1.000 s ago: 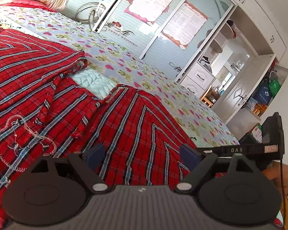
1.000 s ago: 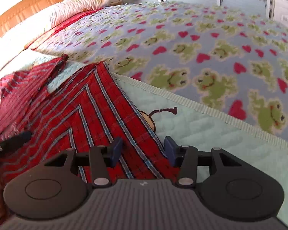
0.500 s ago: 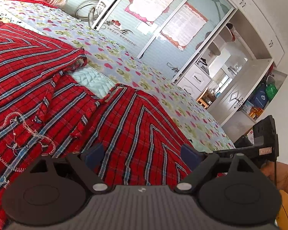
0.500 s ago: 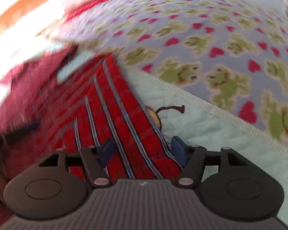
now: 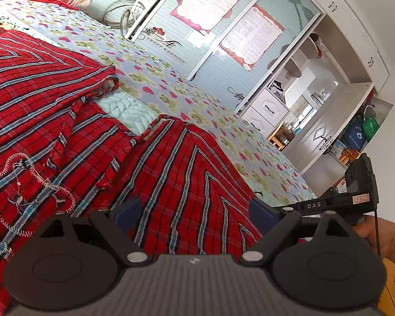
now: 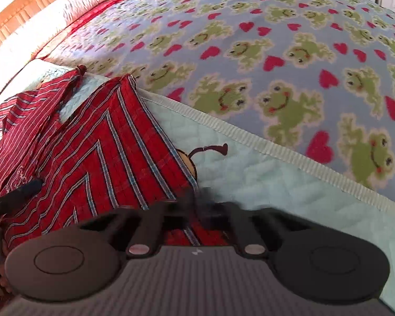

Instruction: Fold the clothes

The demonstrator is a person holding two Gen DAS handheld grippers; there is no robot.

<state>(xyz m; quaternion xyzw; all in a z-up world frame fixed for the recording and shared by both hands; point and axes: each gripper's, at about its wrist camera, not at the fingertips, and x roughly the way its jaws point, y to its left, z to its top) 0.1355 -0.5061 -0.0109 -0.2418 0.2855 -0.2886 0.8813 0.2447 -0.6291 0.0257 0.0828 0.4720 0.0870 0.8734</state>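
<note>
The red striped garment [image 5: 171, 173] is spread on a frog-print blanket [image 6: 276, 52]. Its corner has just been clamped by the right gripper [image 6: 200, 197]; the left gripper [image 5: 194, 210] is held wide apart above it.

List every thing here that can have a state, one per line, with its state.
Left claw: open, over the garment, holding nothing.
Right claw: has just closed, shut on the garment's edge.
Garment: red striped, spread flat on the bed, not yet folded.
Quilted pad: flat, partly under the garment.
Frog blanket: spread over the bed.
Cupboard door: open.
</note>
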